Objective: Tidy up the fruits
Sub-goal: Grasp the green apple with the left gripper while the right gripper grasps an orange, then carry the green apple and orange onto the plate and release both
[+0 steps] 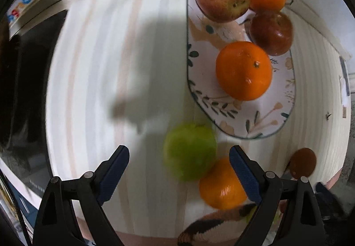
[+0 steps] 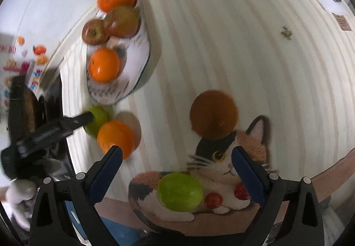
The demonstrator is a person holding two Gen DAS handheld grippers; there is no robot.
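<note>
1. A green apple (image 1: 189, 153) is seen low in the centre of the left wrist view, blurred, lying on the striped worktop (image 1: 115, 51) just below the patterned tray (image 1: 261, 126); a loose orange (image 1: 221, 186) touches it at the lower right.
2. The left claw (image 1: 179, 176) is held spread wide, with the green apple framed between and ahead of its blue pads but not pressed by them; nothing is pinched.
3. In the right wrist view a second green apple (image 2: 179, 191) is found at the lower centre, resting on a cat-shaped mat (image 2: 224, 170), with a brown round fruit (image 2: 214, 114) just above the cat's head.
4. The right claw (image 2: 176, 170) is likewise spread and empty, with that second apple lying between its pads, untouched.
5. The tray, at the upper right of the left view, is already loaded with two oranges and two reddish apples; free space is left at its near end.
6. The step in hand is judged to be the reach for loose fruit, each claw being brought over a green apple.
7. The next move would call for the left pads to be lowered around the apple's widest part without the adjoining orange being nudged, then closed gently, since the fruit is round and could roll.
</note>
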